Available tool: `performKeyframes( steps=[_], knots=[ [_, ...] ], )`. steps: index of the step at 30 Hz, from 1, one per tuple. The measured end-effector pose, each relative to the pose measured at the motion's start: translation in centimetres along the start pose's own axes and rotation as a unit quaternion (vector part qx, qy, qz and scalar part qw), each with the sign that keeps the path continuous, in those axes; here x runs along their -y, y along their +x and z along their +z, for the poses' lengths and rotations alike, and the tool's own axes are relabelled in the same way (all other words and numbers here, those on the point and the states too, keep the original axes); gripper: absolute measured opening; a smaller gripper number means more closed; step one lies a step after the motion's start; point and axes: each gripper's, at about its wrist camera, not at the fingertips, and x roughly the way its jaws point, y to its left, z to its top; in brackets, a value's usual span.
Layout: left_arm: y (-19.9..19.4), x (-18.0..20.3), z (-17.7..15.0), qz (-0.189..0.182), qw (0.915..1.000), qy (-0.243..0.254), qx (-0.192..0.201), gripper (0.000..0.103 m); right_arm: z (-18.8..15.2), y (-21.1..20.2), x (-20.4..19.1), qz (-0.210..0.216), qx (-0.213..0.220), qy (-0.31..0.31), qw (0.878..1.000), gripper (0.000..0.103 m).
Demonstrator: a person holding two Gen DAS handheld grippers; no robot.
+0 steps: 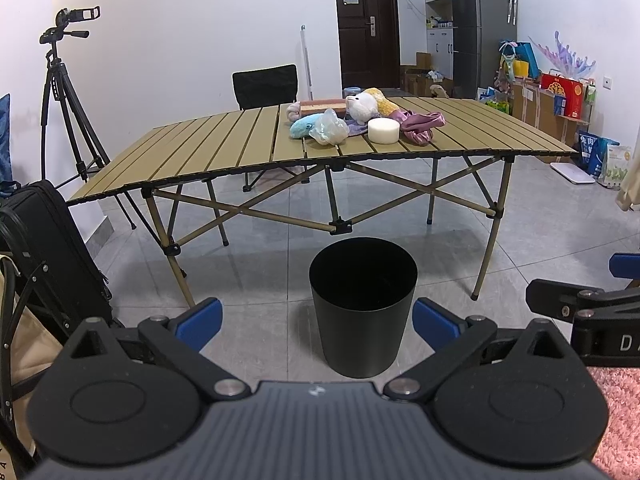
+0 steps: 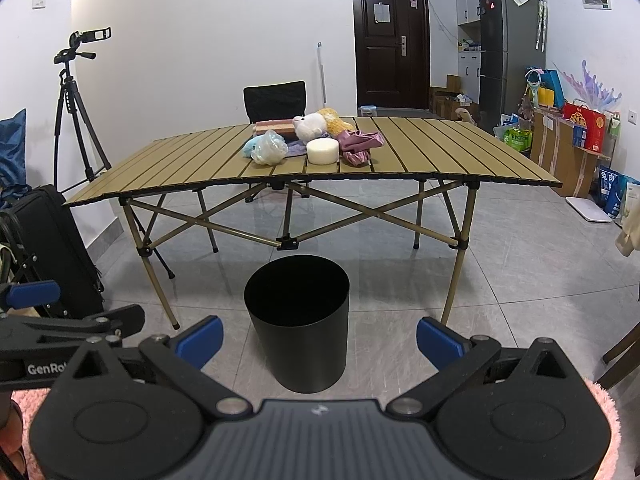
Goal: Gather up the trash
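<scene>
While nothing has yet been picked up, the left view shows the left gripper (image 1: 317,320) spread wide and empty, its blue pads (image 1: 200,322) framing the black bin (image 1: 362,308) on the floor. The bin is seen just in front of the folding table (image 1: 200,148). On the tabletop a heap is gathered: a crumpled plastic bag (image 1: 329,128), a white foam disc (image 1: 383,130), a blue plush (image 1: 303,125), a white plush (image 1: 362,106) and pink cloth (image 1: 422,126). At the right edge, part of the right gripper (image 1: 580,308) is caught, alongside.

From the right view, the right gripper (image 2: 319,340) is likewise seen wide open, with nothing held. The same bin (image 2: 298,320) is centred between its pads (image 2: 438,342), and the bag (image 2: 270,148) and disc (image 2: 321,151) are seen near the table's middle. Only here is the left gripper's body (image 2: 72,326) shown, at the left edge; only the left view shows the heap's blue plush clearly.

Trouble can be expected at the heap: the items touch and overlap, so a plush or the cloth could be dragged along with the bag. The thin bag may slip from the pads, and the bin, being light-looking, could be knocked over by a low reach.
</scene>
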Motion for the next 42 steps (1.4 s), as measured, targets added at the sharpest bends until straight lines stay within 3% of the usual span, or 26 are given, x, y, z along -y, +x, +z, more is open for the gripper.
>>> performKeyframes(
  steps=[22,42],
  knots=[
    [1.4,0.4,1.6,-0.003,0.9998,0.013,0.013,0.103,0.9,1.2,0.6,-0.013,0.009,-0.002,1.000,0.103],
    [9.0,0.1,7.2,-0.003,0.9999,0.001,0.015,0.103,6.3,8.0,2.4,-0.022,0.029,0.006,0.999,0.103]
  ],
)
